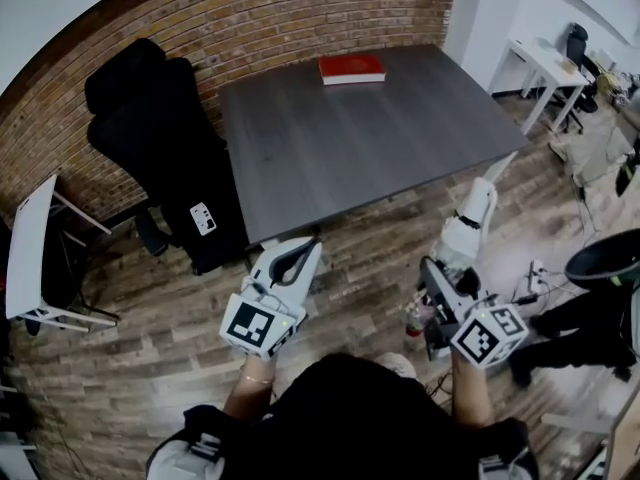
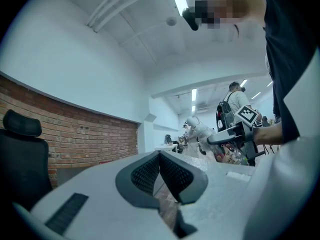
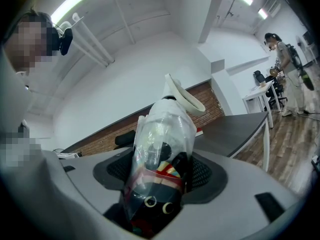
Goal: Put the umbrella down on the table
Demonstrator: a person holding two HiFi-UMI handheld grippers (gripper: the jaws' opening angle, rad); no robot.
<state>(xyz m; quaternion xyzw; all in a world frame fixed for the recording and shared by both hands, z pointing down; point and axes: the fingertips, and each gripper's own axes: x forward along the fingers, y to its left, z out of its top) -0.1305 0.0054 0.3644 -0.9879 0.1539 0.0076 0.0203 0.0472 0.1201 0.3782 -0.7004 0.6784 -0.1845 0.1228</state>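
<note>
The folded umbrella (image 1: 468, 230) is wrapped in a clear plastic sleeve, with a white handle end and a dark, colourfully striped body. My right gripper (image 1: 441, 290) is shut on its lower part and holds it over the wooden floor, just off the near right corner of the grey table (image 1: 380, 138). The umbrella tilts up towards that corner. In the right gripper view the umbrella (image 3: 162, 149) fills the space between the pads of the right gripper (image 3: 162, 171). My left gripper (image 1: 303, 252) hovers near the table's front edge, shut with nothing in it (image 2: 160, 158).
A red book (image 1: 351, 69) lies at the table's far edge. A black office chair (image 1: 160, 133) stands left of the table by the brick wall. A white side table (image 1: 28, 253) is at far left, a white desk (image 1: 545, 63) at far right. A person (image 3: 283, 59) stands in the background.
</note>
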